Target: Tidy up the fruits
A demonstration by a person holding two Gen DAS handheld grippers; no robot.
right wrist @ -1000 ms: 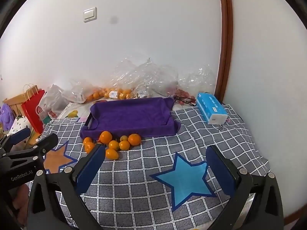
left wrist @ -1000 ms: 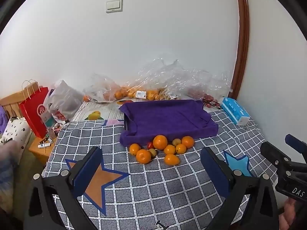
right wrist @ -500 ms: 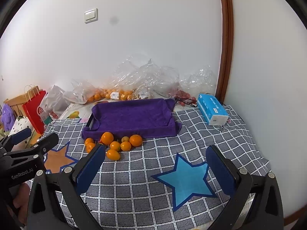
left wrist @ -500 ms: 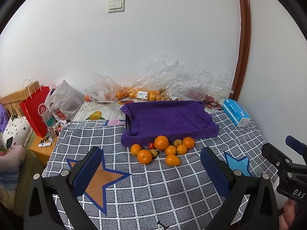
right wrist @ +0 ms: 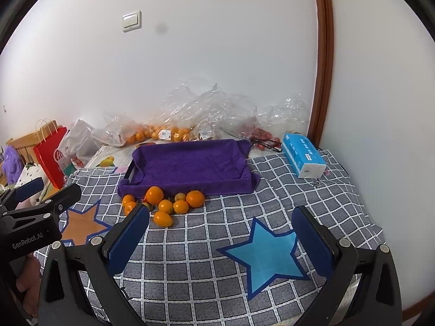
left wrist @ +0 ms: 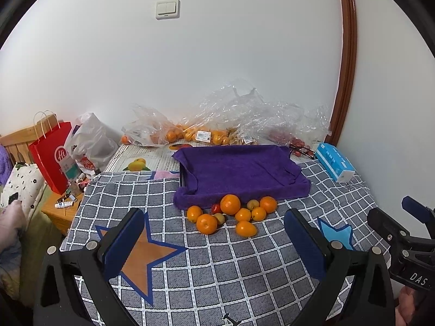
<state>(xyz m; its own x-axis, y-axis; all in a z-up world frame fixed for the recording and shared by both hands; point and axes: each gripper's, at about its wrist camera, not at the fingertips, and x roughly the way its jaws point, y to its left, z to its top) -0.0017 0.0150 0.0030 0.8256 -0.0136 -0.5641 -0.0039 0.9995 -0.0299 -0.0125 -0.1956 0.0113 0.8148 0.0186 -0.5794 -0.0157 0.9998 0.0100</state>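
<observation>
At far centre, purple-lined tray (left wrist: 239, 167) holding nothing; loose fruit cluster (left wrist: 231, 213) heaped against its near edge. Behind, clear bags (left wrist: 190, 133) containing oranges. Left gripper (left wrist: 214, 244) and right gripper (right wrist: 223, 241) both spread wide, gripping nothing.

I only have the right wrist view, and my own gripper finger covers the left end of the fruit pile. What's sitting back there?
Observer: The left wrist view shows a whole orange there, with a small yellow-green fruit touching its right side.
Operator: Anything red in the pile?
Observer: One small red fruit, against the front edge of the purple tray, just left of the biggest orange.
Operator: Is the left gripper free?
Observer: Yes, the left gripper is open with nothing between its fingers.
</observation>
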